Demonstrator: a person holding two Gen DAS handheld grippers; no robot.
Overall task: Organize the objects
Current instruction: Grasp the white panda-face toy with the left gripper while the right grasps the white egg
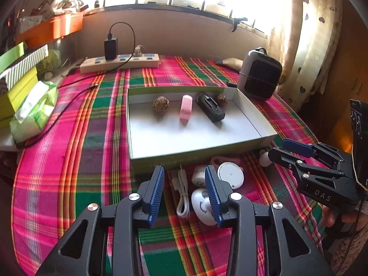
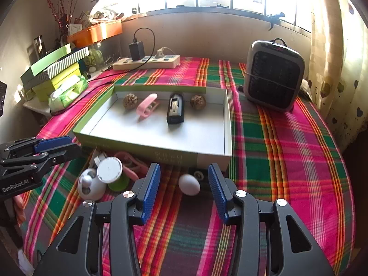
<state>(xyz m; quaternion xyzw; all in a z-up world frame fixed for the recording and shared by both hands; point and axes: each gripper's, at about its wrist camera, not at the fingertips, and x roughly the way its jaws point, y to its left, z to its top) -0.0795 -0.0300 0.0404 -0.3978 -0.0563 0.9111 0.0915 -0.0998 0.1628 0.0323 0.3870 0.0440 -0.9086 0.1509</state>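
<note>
A shallow green-sided box (image 1: 195, 154) (image 2: 151, 148) lies on the plaid cloth and holds two walnuts (image 1: 161, 105) (image 2: 130, 101), a pink clip (image 1: 185, 109) (image 2: 147, 107) and a black charger (image 1: 210, 109) (image 2: 176, 108). In front of it lie a white cable (image 1: 181, 191), a white round gadget (image 1: 203, 203) (image 2: 90, 186), a round white lid (image 1: 230, 174) (image 2: 109, 169) and a white egg-shaped piece (image 2: 189, 184). My left gripper (image 1: 185, 193) is open over the cable. My right gripper (image 2: 184, 189) is open around the egg-shaped piece, apart from it.
A grey heater (image 1: 260, 73) (image 2: 273, 76) stands behind the box on the right. A power strip (image 1: 119, 62) (image 2: 147, 62) with a black adapter lies at the back. Stacked green boxes (image 1: 18, 78) (image 2: 55, 71) and a tissue pack (image 1: 34, 110) are at the left.
</note>
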